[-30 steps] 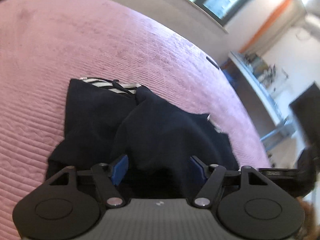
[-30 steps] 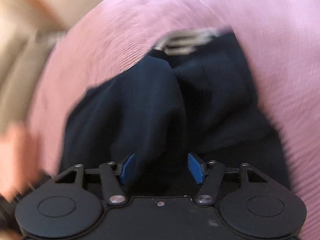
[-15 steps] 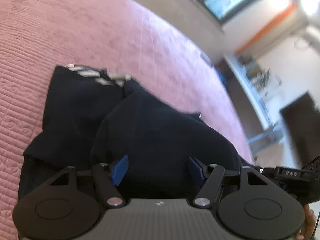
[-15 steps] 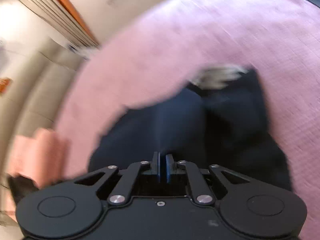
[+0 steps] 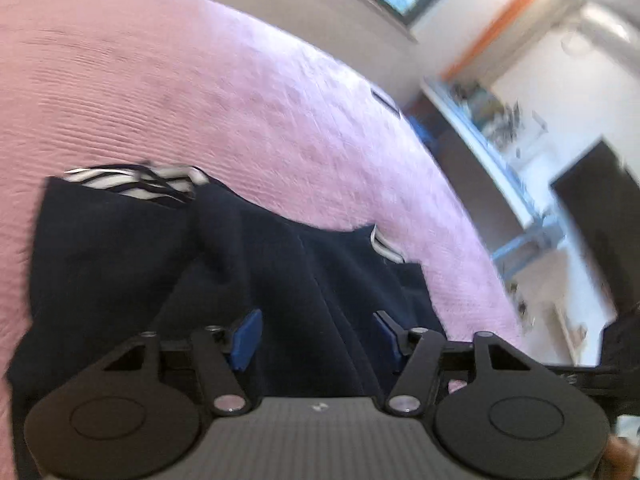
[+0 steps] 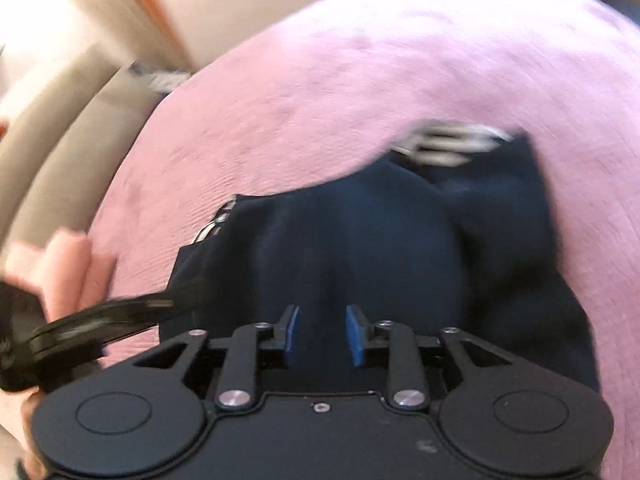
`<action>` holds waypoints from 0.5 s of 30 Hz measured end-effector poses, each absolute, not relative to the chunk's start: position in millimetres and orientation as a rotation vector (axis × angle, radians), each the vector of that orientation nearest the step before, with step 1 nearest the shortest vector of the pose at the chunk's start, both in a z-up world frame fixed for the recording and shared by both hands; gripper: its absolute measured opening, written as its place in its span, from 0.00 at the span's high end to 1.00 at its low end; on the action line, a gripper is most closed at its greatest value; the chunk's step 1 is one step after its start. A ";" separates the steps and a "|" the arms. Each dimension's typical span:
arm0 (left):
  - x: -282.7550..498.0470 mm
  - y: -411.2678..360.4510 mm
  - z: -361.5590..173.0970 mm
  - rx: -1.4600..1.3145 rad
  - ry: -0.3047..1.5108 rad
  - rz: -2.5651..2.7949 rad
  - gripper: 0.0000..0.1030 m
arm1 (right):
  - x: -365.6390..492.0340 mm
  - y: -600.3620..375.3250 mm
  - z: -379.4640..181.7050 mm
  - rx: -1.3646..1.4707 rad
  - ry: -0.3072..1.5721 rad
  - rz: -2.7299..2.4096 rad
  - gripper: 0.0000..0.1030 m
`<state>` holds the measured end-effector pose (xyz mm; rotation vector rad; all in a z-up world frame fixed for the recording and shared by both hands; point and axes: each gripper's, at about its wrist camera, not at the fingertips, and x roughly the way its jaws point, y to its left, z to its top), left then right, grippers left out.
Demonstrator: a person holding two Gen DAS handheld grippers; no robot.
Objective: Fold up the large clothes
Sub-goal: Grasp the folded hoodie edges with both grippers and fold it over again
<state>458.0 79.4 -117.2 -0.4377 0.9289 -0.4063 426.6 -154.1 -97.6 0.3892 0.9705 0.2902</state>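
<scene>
Right gripper [image 6: 322, 334] reopened after clamping half a second ago, left gripper [image 5: 316, 338] wide, releasing dark garment [image 5: 248, 264] part-folded on bed [image 5: 200, 92].

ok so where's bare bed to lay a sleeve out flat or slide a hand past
The pink bedspread lies bare beyond the striped collar, up to the wall, and as a strip between the navy garment and the bed's desk-side edge. It is crowded at the near edge, where garment, left gripper and right gripper bunch together.
</scene>
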 end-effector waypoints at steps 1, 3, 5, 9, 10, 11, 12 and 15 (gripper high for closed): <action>465.4 73.0 -127.2 -0.413 0.949 -0.392 0.59 | 436.2 -134.5 -101.4 0.319 0.962 0.295 0.68; 477.0 65.7 -153.8 -0.356 1.025 -0.338 0.90 | 441.2 -107.6 -116.3 0.229 0.973 0.321 0.67; 472.7 73.5 -174.9 -0.317 1.089 -0.260 0.94 | 438.2 -89.5 -142.7 0.150 1.044 0.355 0.68; 444.6 122.9 -192.4 -0.489 1.083 -0.230 0.97 | 391.0 -91.4 -173.0 0.024 1.125 0.334 0.73; 439.0 134.7 -193.8 -0.561 1.079 -0.228 0.97 | 382.7 -95.5 -169.8 0.020 1.128 0.335 0.73; 434.6 142.0 -192.7 -0.600 1.069 -0.231 0.97 | 377.5 -98.5 -164.5 0.002 1.144 0.325 0.73; 431.6 143.4 -189.0 -0.606 1.064 -0.235 0.97 | 378.0 -99.0 -161.1 -0.006 1.155 0.317 0.73; 424.3 133.7 -167.6 -0.573 1.015 -0.301 0.91 | 370.7 -114.8 -134.3 -0.001 1.112 0.309 0.69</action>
